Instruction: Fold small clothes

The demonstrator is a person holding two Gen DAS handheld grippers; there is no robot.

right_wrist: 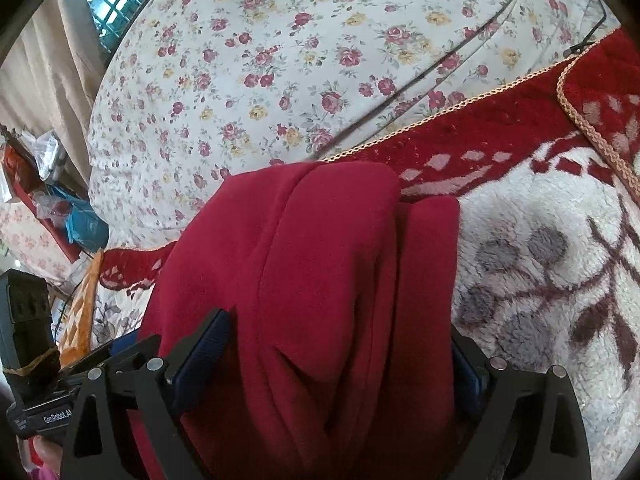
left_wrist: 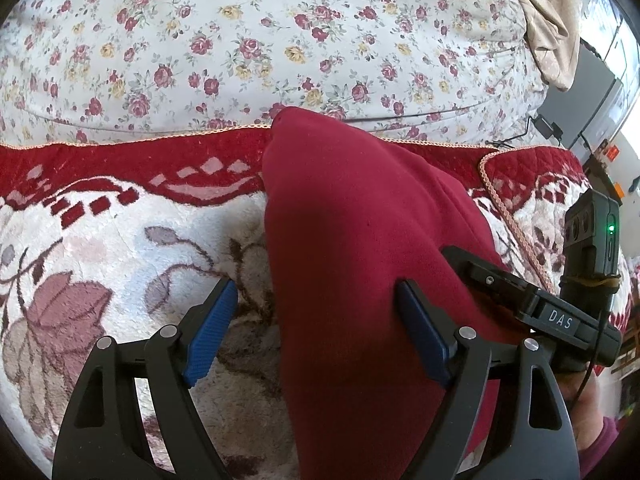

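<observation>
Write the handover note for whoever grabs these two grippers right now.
Left gripper: jaws wide open, red garment draped between and over the right finger, not clamped.
Right gripper: jaws apart with the red garment bunched between the fingers; a firm pinch is not evident.
The garment lies on the plush red-and-white blanket, in front of the floral cover.
Done: garment looks doubled lengthwise into a narrow strip.
Left: check grip, finish folding, lay flat.

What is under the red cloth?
The red cloth lies on a fluffy white-and-red flowered blanket. Whatever sits directly beneath the cloth is covered.
</observation>
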